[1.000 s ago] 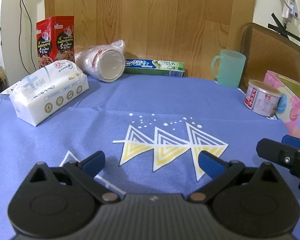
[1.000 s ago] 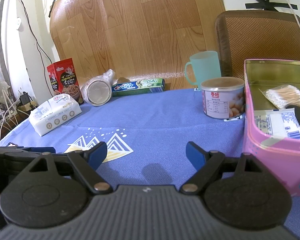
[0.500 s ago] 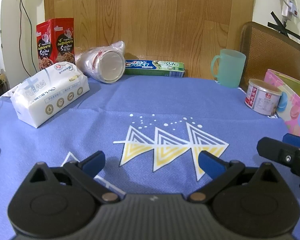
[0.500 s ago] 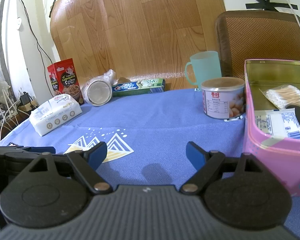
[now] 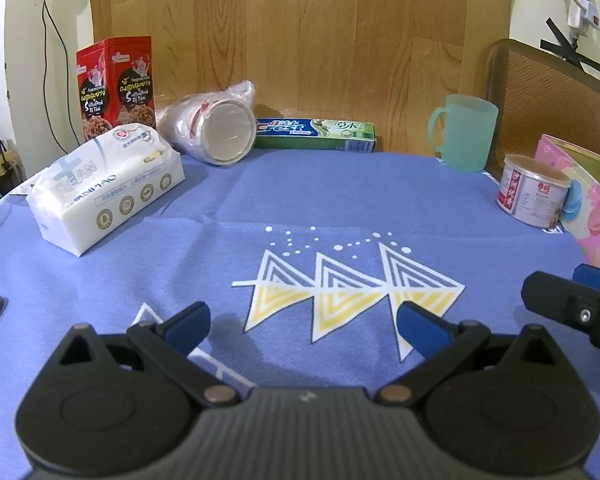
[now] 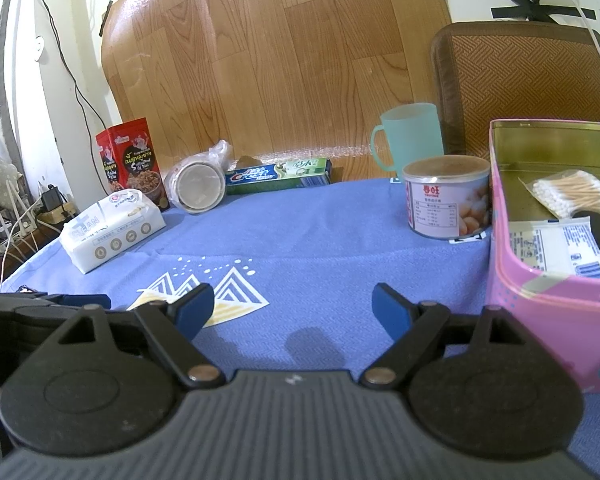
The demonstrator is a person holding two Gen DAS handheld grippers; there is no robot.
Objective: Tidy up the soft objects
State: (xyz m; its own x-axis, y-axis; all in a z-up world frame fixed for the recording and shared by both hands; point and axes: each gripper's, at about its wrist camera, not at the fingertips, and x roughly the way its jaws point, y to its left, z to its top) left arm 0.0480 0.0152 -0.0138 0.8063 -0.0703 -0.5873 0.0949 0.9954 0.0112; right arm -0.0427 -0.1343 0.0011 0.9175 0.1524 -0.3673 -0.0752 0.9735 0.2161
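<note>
Nearest the cameras, the left tool (image 5: 303, 322) and right tool (image 6: 293, 307) hover over the blue desk (image 6: 308, 240), each with its blue pads spread apart and nothing between them. Ahead of them the middle of the cloth lies bare. The soft tissue pack (image 5: 104, 190) sits toward the left edge. On the right, the pink tin (image 6: 556, 304) stands open beside a can (image 6: 446, 196). Along the far edge stand a red box (image 5: 116, 86), wrapped cups (image 5: 214, 128), a toothpaste box (image 5: 316, 134) and a green mug (image 5: 462, 132).
</note>
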